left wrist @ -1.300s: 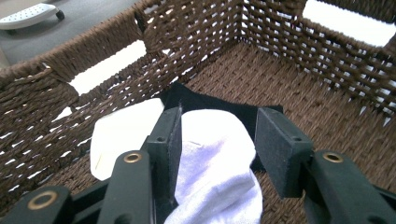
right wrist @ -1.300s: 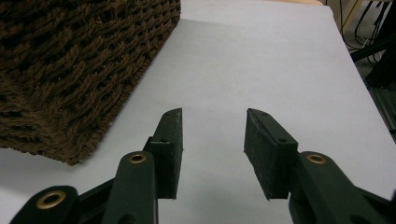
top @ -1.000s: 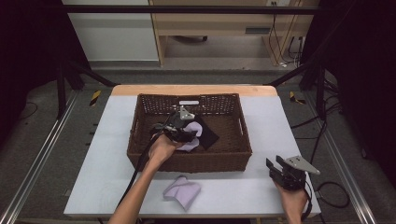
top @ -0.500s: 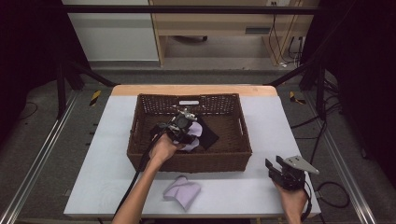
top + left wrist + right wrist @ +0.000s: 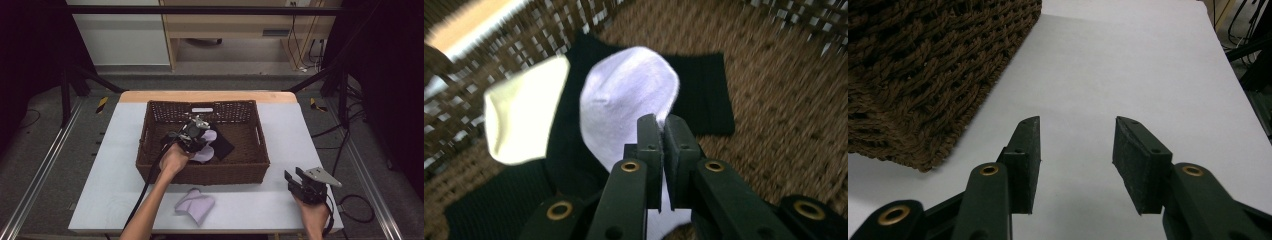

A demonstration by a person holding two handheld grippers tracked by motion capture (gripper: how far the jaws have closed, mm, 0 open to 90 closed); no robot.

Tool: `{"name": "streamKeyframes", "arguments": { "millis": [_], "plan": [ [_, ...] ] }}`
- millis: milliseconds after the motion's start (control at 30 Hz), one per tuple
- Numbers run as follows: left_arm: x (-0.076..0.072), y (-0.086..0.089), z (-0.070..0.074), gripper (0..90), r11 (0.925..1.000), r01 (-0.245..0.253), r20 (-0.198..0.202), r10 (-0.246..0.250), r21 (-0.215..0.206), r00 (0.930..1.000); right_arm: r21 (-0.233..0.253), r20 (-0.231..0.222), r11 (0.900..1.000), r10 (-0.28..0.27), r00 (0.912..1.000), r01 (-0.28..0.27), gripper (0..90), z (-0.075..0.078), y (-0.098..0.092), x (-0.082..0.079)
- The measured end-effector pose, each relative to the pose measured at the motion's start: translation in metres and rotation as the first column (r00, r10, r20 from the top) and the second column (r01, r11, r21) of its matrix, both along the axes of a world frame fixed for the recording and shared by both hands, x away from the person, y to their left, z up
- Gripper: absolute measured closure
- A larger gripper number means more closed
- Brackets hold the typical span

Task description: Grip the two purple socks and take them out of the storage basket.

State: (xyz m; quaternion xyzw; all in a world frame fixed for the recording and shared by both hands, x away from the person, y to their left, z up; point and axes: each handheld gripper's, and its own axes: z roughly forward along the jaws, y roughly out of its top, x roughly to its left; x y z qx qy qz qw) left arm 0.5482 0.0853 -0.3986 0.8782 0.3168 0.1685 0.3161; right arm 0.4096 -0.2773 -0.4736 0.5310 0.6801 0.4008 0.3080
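Lifted slightly since earlier: left gripper (image 5: 663, 145), jaws clamped on lavender sock (image 5: 626, 100) inside wicker basket (image 5: 150, 150), probably extracting it toward its mate (image 5: 195, 205) on table (image 5: 280, 210); right gripper (image 5: 1075, 160) idle, jaws apart.

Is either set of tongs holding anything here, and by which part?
The left tongs pinch the lavender sock at its near edge, inside the basket. The right tongs are open over the table, holding nothing.

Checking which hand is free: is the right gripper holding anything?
No: the right gripper has its jaws spread apart over the bare white table, with nothing between them.
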Motion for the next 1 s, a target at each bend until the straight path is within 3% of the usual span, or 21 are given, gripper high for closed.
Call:
{"name": "streamKeyframes", "arguments": {
  "millis": [200, 233, 267, 300, 433, 600, 767, 867, 1000],
  "plan": [
    [-0.001, 0.01, 0.009, 85.9, 0.9936, -0.013, 0.035, 0.017, -0.112, 0.9992, -0.001, 0.001, 1.0, -0.003, 1.0, 0.003, 55.1, 0.0, -0.001, 0.0],
    [-0.001, 0.01, 0.009, 86.0, 0.9936, -0.013, 0.035, 0.017, -0.112, 0.9992, -0.003, 0.003, 1.0, -0.005, 1.0, 0.005, 55.4, 0.0, -0.001, 0.0],
    [-0.001, 0.014, 0.013, 86.2, 0.9868, -0.016, 0.052, 0.024, -0.161, 0.9984, 0.005, 0.003, 1.0, -0.006, 1.0, 0.005, 55.7, 0.001, -0.001, -0.001],
    [-0.002, 0.016, 0.015, 86.2, 0.9833, -0.015, 0.06, 0.026, -0.181, 0.9979, 0.004, 0.004, 1.0, -0.005, 1.0, 0.005, 55.9, 0.001, -0.002, -0.001],
    [-0.006, 0.021, 0.024, 86.3, 0.9708, -0.018, 0.114, 0.046, -0.239, 0.9924, 0.001, 0.006, 1.0, -0.003, 1.0, 0.003, 56.0, 0.001, -0.002, 0.0],
    [-0.012, 0.029, 0.036, 86.4, 0.9485, -0.017, 0.163, 0.072, -0.316, 0.984, 0.004, 0.009, 1.0, -0.003, 1.0, 0.003, 56.3, 0.001, -0.003, 0.0],
    [-0.019, 0.039, 0.048, 86.4, 0.9333, -0.009, 0.188, 0.082, -0.359, 0.9787, 0.006, 0.009, 1.0, -0.004, 1.0, 0.004, 56.9, 0.001, -0.003, -0.001],
    [-0.023, 0.046, 0.055, 86.4, 0.9288, -0.005, 0.193, 0.082, -0.37, 0.9778, 0.007, 0.01, 1.0, -0.003, 0.9999, 0.003, 58.1, 0.001, -0.003, -0.001],
    [-0.031, 0.055, 0.066, 86.4, 0.9242, 0.005, 0.22, 0.086, -0.382, 0.9717, 0.008, 0.015, 1.0, 0.0, 0.9999, 0.0, 61.7, 0.002, -0.003, -0.001]
  ]
}}
